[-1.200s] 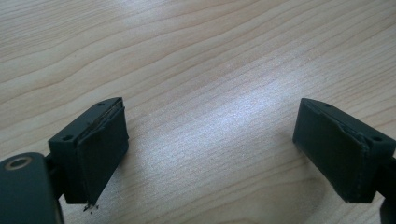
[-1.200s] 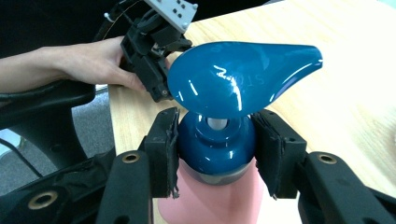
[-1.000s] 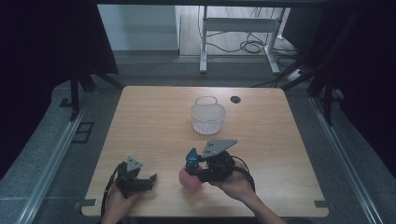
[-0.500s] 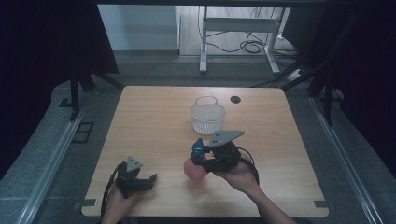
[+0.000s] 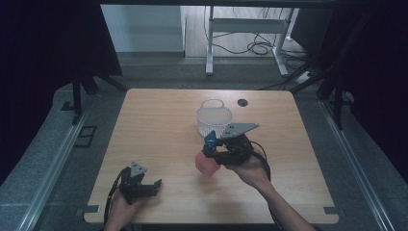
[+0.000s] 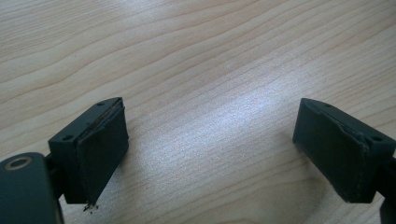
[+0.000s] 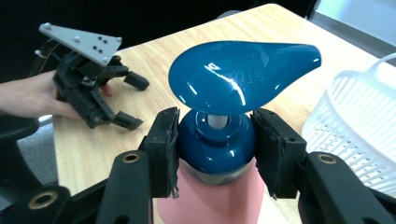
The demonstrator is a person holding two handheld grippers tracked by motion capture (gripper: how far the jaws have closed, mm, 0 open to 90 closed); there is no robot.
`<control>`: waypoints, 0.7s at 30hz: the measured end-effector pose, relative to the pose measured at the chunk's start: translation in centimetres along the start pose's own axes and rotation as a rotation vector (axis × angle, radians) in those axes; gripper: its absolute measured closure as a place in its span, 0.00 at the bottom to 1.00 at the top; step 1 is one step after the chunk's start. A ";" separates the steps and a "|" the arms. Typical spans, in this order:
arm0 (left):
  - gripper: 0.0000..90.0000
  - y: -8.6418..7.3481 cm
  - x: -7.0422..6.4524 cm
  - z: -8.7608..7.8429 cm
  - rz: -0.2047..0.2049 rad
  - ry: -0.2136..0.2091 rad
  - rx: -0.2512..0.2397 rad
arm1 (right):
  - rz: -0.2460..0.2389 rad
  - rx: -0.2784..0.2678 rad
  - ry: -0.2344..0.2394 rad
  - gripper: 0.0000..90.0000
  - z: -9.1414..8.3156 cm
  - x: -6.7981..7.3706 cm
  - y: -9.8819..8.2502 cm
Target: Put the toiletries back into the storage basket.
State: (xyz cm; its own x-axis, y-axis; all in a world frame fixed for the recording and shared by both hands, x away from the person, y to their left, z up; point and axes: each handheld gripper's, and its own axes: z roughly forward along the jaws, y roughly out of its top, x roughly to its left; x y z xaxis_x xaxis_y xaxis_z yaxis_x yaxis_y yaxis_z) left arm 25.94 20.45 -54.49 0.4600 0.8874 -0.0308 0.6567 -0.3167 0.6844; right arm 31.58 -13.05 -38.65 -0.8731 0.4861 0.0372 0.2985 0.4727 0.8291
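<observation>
Right claw (image 7: 214, 154) clamped on pump bottle (image 7: 219, 140) collar only, mid-frame; bottle could swivel/slip & clip basket (image 7: 359, 135) rim at right.

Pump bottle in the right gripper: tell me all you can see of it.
The pump bottle has a pink, matte plastic-looking body and a glossy blue pump with a broad spout. The right gripper is shut on its blue collar, pads on both sides. In the high view it hangs tilted above the table, near the white basket.
</observation>
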 end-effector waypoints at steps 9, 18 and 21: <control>0.11 0.0 0.0 0.0 -0.001 0.000 -0.002 | 0.006 -0.001 -0.037 0.59 -0.4 -1.4 0.8; 0.11 0.0 0.0 0.0 -0.001 0.001 -0.002 | 0.017 -0.001 -0.061 0.59 -0.5 -2.5 1.3; 0.11 0.0 0.0 0.0 -0.001 0.001 -0.002 | 0.021 -0.003 -0.071 0.59 -0.6 -2.9 1.5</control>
State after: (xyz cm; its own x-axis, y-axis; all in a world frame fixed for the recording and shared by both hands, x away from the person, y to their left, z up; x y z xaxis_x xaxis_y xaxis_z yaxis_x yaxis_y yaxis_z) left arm 25.94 20.44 -54.50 0.4591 0.8879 -0.0311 0.6559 -0.3151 0.6859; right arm 34.29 -14.18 -37.16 -0.8371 0.5468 0.0150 0.3150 0.4595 0.8304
